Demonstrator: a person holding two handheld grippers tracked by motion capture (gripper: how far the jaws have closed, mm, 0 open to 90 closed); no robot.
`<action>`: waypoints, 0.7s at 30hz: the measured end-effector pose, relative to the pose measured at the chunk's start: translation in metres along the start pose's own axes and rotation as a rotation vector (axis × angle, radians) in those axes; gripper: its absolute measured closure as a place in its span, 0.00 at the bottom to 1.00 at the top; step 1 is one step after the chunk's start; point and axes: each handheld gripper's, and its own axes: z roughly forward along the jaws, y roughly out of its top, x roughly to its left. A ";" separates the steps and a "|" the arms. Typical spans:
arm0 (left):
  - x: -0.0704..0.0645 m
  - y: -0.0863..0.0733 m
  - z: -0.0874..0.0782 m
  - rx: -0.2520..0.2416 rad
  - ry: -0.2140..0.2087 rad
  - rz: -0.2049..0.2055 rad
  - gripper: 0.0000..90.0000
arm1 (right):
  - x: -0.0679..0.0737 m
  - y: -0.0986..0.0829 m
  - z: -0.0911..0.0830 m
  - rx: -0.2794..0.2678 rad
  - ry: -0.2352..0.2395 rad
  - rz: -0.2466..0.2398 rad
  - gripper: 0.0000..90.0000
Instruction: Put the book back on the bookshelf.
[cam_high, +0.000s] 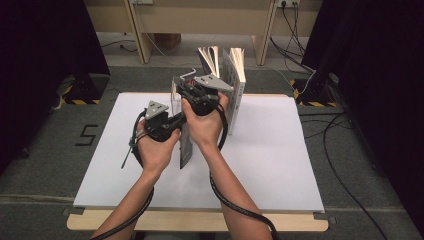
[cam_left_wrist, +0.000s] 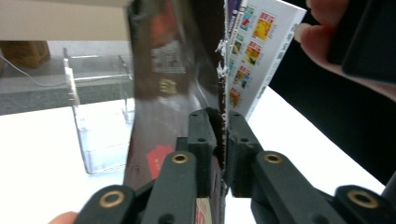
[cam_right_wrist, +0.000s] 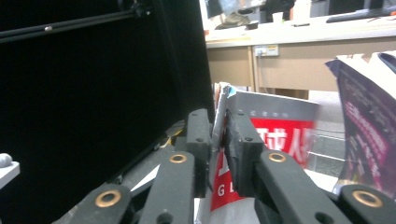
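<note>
Covering most of the desk (cam_high: 280, 165), a white sheet, with bare wood showing along the near edge. Standing upright toward the far edge, right of the middle, two books with fanned pages: a white-covered book (cam_high: 235, 85) and a darker book (cam_high: 209, 59) behind it. Held upright over the middle of the desk, between both hands, a thin dark-covered book (cam_left_wrist: 175, 70), its lower end reaching toward the near side. Behind it, toward the far edge, a clear plastic stand (cam_left_wrist: 100, 126), open on top, resting on the white sheet. Pinching the thin book's torn edge, left gripper (cam_left_wrist: 219, 140), jaws pressed together on the cover. Clamped on the same book higher up, right gripper (cam_right_wrist: 218, 140), jaws closed on a worn corner beside a red-and-grey cover panel.
</note>
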 end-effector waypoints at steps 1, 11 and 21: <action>0.002 -0.001 -0.001 -0.003 0.004 -0.002 0.94 | 0.000 0.001 0.001 0.006 0.006 -0.012 0.86; 0.023 -0.008 -0.008 -0.032 -0.010 -0.045 0.97 | -0.014 0.008 -0.010 0.016 0.101 -0.032 0.74; 0.039 -0.003 -0.024 -0.120 0.014 -0.059 0.97 | -0.049 0.011 -0.044 -0.001 0.079 -0.064 0.71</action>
